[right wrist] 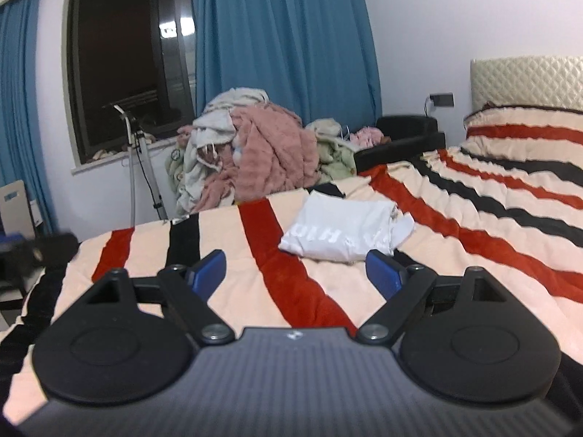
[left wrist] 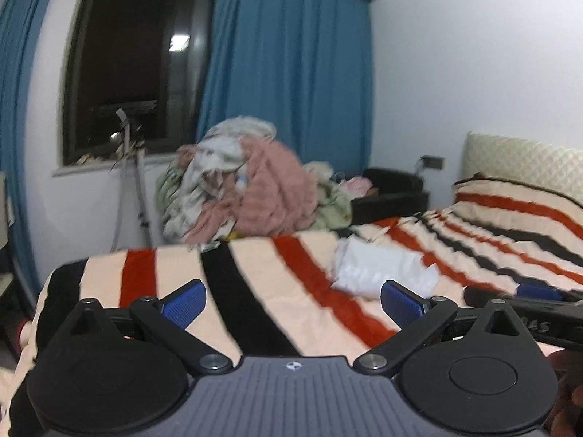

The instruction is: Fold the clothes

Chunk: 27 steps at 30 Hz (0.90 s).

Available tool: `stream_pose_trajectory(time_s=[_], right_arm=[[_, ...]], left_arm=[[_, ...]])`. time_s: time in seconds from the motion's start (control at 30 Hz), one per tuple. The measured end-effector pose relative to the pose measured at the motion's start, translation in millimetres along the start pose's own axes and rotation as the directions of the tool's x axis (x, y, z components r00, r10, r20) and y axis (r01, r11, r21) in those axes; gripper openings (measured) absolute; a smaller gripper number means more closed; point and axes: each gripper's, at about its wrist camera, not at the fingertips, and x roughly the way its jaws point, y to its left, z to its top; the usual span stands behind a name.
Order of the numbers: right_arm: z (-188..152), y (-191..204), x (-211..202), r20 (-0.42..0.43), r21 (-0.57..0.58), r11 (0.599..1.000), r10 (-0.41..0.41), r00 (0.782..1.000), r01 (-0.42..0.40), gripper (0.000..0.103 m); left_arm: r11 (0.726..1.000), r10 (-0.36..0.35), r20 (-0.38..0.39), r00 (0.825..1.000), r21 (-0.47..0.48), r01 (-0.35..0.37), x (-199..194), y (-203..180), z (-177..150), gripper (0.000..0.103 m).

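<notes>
- We see a folded white garment (right wrist: 346, 233) lying on the striped blanket (right wrist: 473, 255) of the bed.
- Our left gripper (left wrist: 293, 306) and right gripper (right wrist: 295, 273) hover before it, fingers spread wide, holding nothing.
- A heap of clothes (right wrist: 255, 153) sits beyond, under blue curtains (right wrist: 284, 36).

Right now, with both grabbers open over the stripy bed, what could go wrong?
1. The folded white garment already lies neatly on the striped fleece blanket; a careless grab might undo it.
2. The open right gripper or left gripper might pinch the blanket too.
</notes>
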Motion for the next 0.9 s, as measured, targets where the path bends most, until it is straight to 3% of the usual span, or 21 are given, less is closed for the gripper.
stream_pose_trajectory(time_s=[0.27, 0.9], right_arm=[[-11, 0, 11, -0.031, 0.013, 1.000, -0.015, 0.999, 0.015, 0.085], [-12, 3, 10, -0.044, -0.011, 1.000, -0.024, 0.999, 0.023, 0.085]], left_arm=[[1.000, 0.018, -0.069, 0.997, -0.007, -0.019, 26, 6, -12, 0.103], [0.999, 0.027, -0.065, 0.998, -0.015, -0.028, 29, -3, -15, 0.103]])
